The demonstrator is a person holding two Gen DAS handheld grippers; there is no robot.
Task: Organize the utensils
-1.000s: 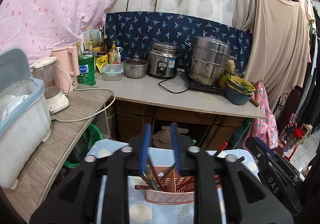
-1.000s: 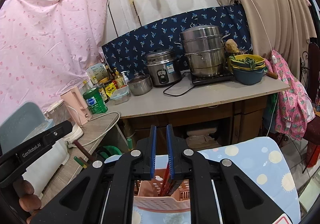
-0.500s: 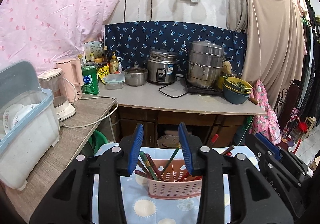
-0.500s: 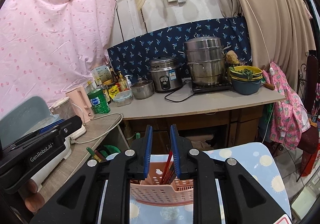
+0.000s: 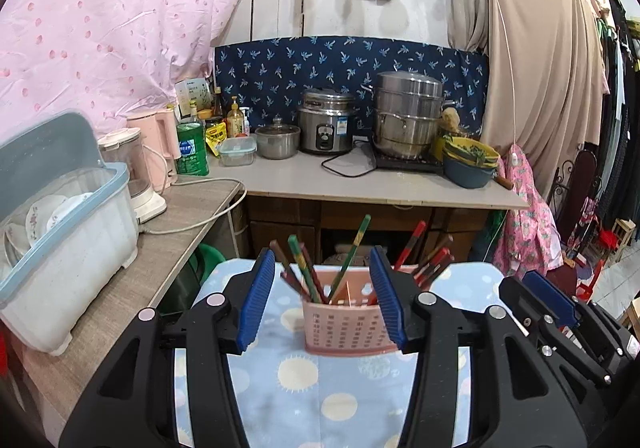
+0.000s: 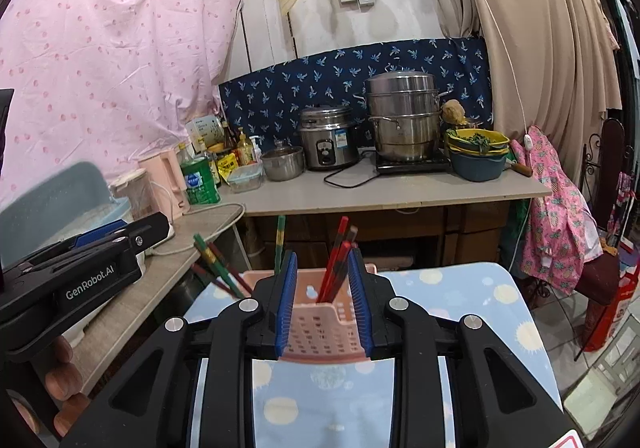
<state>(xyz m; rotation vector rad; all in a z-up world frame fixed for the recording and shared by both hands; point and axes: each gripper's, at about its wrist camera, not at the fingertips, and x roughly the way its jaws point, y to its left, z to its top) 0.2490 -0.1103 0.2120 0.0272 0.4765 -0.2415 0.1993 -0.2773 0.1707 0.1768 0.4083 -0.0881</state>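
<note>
Left wrist view: chopsticks seen sorted into pink holder at 12 o'clock; both grippers' fingers just opened, nothing held; task judged nearly done.

The pink utensil basket is partly hidden in the right wrist view: blue pads cover both its sides. The chopsticks' lower ends are hidden inside it. Labels on the bottles behind the basket are too small to read.
</note>
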